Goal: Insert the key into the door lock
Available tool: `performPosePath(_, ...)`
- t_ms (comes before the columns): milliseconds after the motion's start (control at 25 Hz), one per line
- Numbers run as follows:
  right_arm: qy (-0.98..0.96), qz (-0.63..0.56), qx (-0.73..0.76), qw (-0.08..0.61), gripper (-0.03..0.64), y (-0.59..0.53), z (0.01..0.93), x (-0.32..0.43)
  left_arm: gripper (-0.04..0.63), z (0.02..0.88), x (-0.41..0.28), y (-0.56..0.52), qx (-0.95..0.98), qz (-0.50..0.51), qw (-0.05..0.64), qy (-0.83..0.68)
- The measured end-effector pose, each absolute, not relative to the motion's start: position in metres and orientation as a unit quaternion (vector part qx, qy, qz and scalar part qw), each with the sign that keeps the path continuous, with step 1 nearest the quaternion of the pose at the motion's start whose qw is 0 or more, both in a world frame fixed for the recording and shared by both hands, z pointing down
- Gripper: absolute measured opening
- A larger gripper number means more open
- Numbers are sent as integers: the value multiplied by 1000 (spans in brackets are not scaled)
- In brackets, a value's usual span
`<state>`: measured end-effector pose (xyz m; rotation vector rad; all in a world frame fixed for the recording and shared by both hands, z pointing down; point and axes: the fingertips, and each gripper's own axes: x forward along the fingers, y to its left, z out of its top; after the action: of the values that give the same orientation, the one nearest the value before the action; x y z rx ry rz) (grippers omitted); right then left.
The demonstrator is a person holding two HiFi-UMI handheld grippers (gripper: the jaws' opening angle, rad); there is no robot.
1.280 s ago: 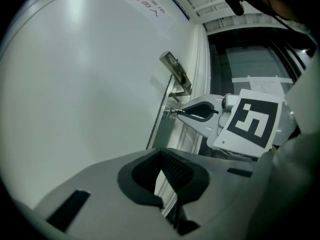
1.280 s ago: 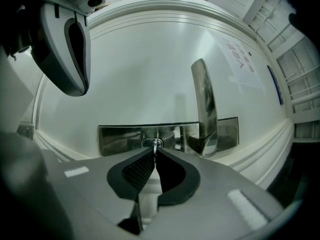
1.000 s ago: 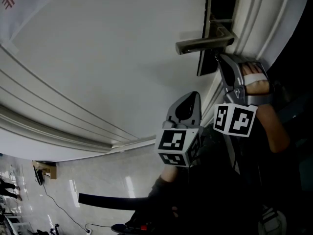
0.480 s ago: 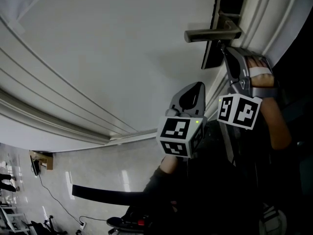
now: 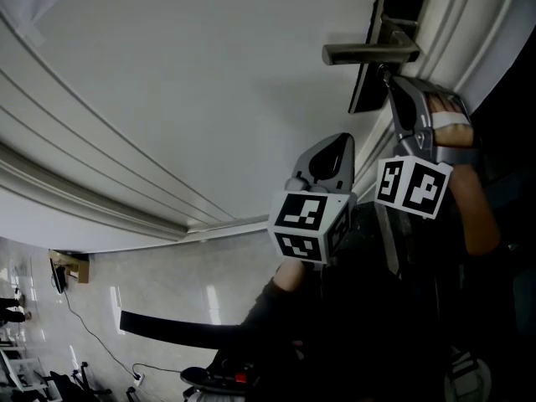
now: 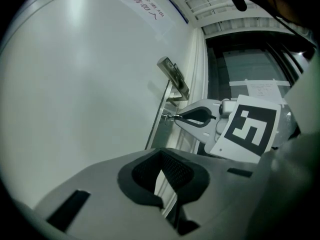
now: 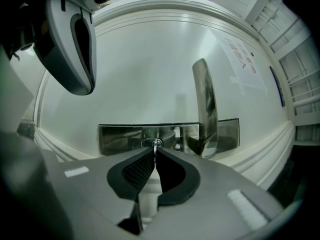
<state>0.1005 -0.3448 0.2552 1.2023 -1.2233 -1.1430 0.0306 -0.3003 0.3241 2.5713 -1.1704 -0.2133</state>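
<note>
Your right hand-held gripper (image 5: 389,80) has edged up toward the handle (image 5: 368,54); it's clamped on the key (image 7: 155,149), shaft pointing straight into the lock (image 7: 149,143) dead ahead. Left hand-held gripper (image 5: 337,143) jaws together, empty, farther back

- Down at my left, a glossy pale tiled floor (image 5: 167,285) carries bright streaks of reflected light
- A thin black cable (image 5: 88,332) trails across it, near a small brown box (image 5: 72,267)
- My left gripper view shows a white gridded ceiling (image 6: 200,0) and a dark glass pane (image 6: 250,64) bearing a white paper sheet (image 6: 260,90)
</note>
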Motion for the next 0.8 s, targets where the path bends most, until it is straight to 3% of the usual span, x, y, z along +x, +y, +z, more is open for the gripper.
performPosePath(800, -504, -472, 502, 521, 12, -345, 255, 101, 0, 327, 27, -298, 897, -75, 160, -404)
